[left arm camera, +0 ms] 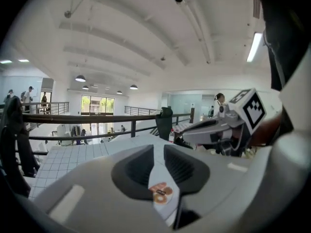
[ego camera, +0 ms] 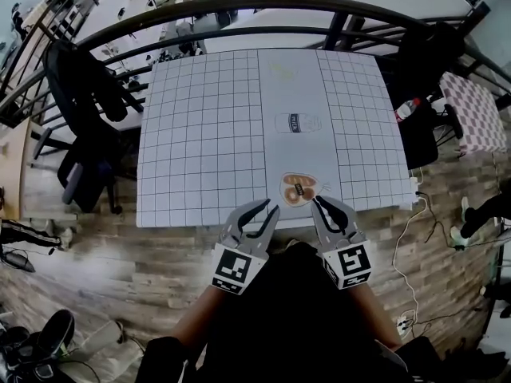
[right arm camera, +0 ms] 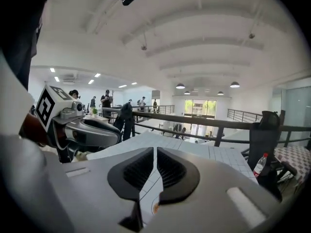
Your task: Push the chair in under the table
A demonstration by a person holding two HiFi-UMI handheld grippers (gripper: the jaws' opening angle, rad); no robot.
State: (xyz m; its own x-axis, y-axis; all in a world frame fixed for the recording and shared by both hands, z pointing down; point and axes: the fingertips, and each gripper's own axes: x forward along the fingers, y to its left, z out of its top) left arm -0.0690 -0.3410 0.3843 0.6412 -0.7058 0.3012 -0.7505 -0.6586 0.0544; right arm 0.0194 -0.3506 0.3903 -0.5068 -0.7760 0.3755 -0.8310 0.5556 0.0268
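Off the table's (ego camera: 207, 134) left edge: black chair (ego camera: 84, 118), dark garment draped over it, standing clear and not tucked under. Over the table's near edge: my left claw (ego camera: 267, 208), jaws a narrow gap apart, nothing in them. On the table just beyond: orange sticker (ego camera: 299, 188). Next along the near edge: my right claw (ego camera: 322, 204), jaws drawn together, empty. Past the table's right edge: a dark chair (ego camera: 427, 78). Cannot tell which chair is the task's.

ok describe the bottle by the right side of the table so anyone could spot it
Start at the white gridded table, then look past its right edge, where a dark chair stands. The bottle is beside that chair: small, clear, red-capped, the only red touch among the black shapes.
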